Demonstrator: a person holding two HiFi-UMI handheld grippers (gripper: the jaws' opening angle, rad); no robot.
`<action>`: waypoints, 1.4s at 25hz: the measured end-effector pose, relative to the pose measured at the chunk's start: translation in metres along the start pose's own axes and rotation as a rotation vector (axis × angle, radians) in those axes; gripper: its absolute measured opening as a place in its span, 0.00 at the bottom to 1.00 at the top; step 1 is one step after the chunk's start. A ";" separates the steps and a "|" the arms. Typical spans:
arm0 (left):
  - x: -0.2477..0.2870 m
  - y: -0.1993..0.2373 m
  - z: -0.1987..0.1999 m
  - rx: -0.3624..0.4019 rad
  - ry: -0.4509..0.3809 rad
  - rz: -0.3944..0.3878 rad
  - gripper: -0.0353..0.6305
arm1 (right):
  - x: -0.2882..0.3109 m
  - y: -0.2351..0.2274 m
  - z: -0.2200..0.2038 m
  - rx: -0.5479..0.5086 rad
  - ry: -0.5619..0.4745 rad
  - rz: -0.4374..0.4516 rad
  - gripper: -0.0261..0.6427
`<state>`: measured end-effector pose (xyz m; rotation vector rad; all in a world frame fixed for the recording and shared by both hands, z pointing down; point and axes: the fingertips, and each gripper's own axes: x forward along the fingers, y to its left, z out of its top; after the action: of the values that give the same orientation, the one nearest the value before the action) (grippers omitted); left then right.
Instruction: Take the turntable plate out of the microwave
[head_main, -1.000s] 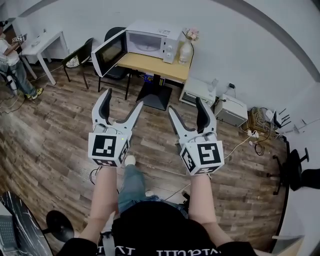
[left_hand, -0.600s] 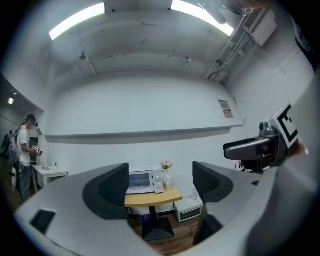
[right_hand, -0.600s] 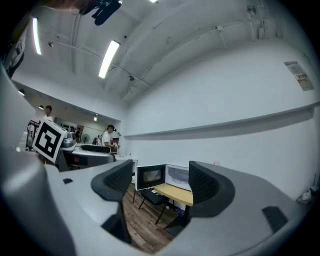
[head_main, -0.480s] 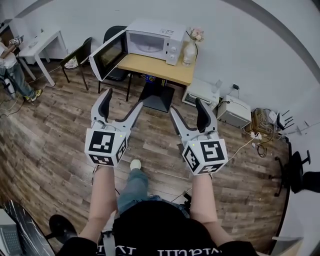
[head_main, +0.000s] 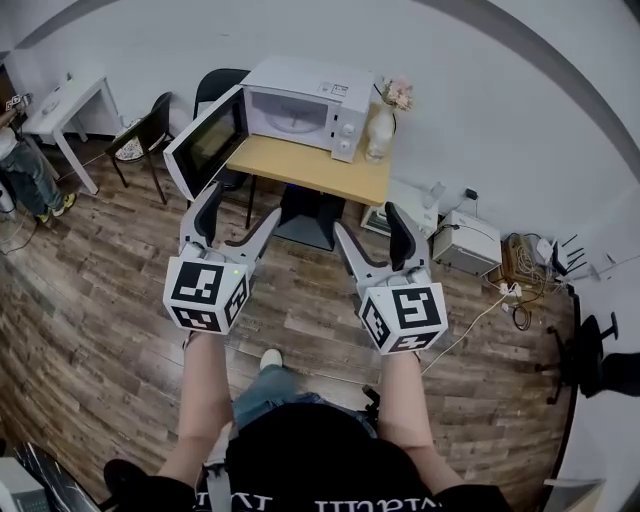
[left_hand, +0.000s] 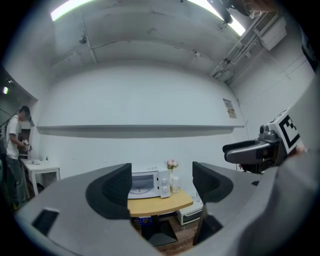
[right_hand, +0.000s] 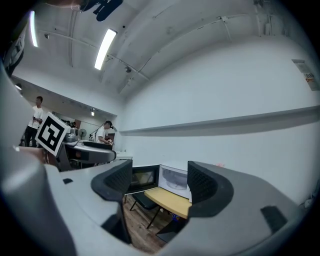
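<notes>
A: The microwave door?
B: Swung open at the microwave's left. The left gripper hangs well before the microwave, jaws wide, empty.
A: The turntable plate?
B: Inside the microwave. The right gripper likewise: wide, empty.

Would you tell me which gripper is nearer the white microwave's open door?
Left: the left gripper hangs in front of the open microwave door; the right gripper is farther right.

Right gripper, jaws apart and empty, frames the open microwave.
</notes>
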<state>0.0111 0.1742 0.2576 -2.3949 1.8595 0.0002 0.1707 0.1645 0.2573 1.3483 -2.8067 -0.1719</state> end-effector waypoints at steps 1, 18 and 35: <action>0.011 0.009 0.000 0.005 0.000 -0.001 0.63 | 0.013 -0.003 0.000 0.000 -0.001 -0.003 0.56; 0.145 0.107 -0.036 0.004 0.063 -0.075 0.62 | 0.170 -0.036 -0.029 0.064 0.072 -0.077 0.56; 0.242 0.163 -0.086 -0.051 0.099 -0.041 0.52 | 0.282 -0.078 -0.076 0.089 0.130 -0.058 0.56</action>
<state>-0.0918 -0.1072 0.3130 -2.5108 1.8725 -0.0760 0.0599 -0.1107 0.3162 1.4040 -2.6996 0.0388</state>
